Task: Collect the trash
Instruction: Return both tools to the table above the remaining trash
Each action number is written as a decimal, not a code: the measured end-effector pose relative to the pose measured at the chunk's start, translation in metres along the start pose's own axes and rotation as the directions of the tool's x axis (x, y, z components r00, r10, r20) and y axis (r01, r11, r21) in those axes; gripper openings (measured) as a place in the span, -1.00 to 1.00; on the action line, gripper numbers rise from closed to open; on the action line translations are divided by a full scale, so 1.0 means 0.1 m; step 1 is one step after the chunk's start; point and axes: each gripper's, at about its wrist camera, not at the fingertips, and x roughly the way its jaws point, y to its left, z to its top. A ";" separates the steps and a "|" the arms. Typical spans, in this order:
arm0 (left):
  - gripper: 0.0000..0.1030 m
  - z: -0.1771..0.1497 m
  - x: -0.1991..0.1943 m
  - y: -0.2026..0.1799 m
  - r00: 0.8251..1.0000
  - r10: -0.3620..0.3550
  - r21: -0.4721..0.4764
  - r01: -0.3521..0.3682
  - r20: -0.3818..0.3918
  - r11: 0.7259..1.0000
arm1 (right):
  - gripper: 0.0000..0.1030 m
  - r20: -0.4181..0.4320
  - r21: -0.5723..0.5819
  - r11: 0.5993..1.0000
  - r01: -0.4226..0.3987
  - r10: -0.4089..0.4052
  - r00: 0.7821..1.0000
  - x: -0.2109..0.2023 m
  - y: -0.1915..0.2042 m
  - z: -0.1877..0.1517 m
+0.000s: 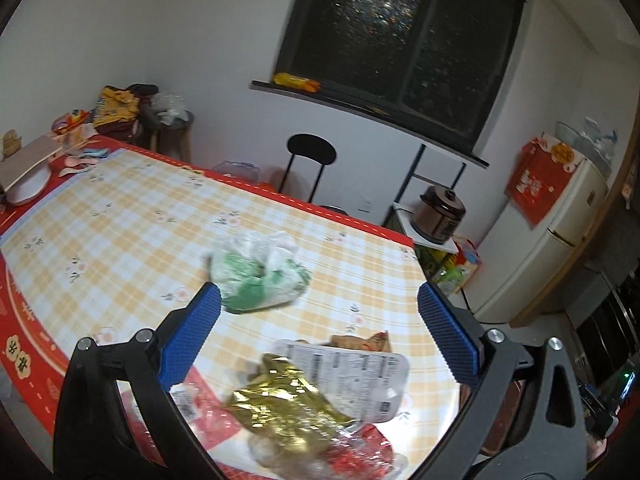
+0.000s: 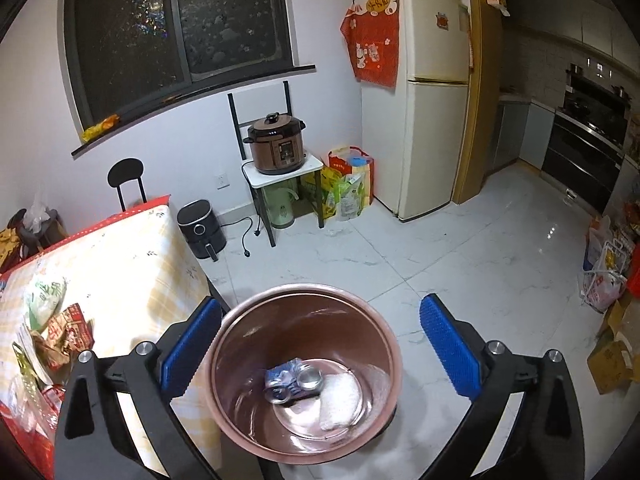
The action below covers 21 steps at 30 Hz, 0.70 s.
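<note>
Right wrist view, right gripper (image 2: pixel 320 344) jaws wide above round copper bin (image 2: pixel 248 360), crushed can (image 2: pixel 294 380) inside, left gripper (image 1: pixel 320 332) wide.

Glossy metal bin (image 2: pixel 308 376) (crinkly foil wrapper (image 1: pixel 280 396)).

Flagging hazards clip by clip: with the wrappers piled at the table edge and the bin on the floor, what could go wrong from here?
1. The gold foil wrapper and white label packet overlap in a loose pile; the open left gripper may pinch only one or drag others off the table.
2. The green-and-white bag is soft and crumpled, so it could slip out.
3. The bin sits below the table edge; light wrappers might miss it.
</note>
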 end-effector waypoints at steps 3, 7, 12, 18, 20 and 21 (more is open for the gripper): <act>0.89 0.01 -0.06 0.24 1.000 0.011 -0.017 -0.011 0.006 1.000 | 0.90 0.010 -0.014 1.000 -0.013 0.013 1.000 -0.06 0.21 0.02; 0.89 0.06 -0.14 0.62 1.000 0.024 -0.035 -0.024 0.007 0.999 | 0.90 0.027 -0.034 0.999 -0.023 0.024 0.999 -0.19 0.61 0.00; 0.89 0.10 -0.23 1.11 0.999 0.035 -0.062 -0.034 0.016 0.998 | 0.90 0.017 -0.077 0.996 -0.047 0.049 0.999 -0.33 1.15 -0.06; 0.88 0.04 -0.16 1.72 0.999 0.038 -0.088 -0.041 -0.036 0.995 | 0.90 -0.004 -0.140 0.987 -0.079 0.079 0.997 -0.50 1.87 -0.23; 0.89 0.00 -0.12 1.90 0.998 0.031 -0.092 -0.036 -0.054 0.995 | 0.90 -0.014 -0.158 0.984 -0.088 0.086 0.996 -0.55 2.07 -0.28; 0.89 -0.02 -0.10 1.98 0.998 0.028 -0.091 -0.034 -0.063 0.995 | 0.90 -0.020 -0.174 0.980 -0.094 0.092 0.996 -0.58 2.21 -0.32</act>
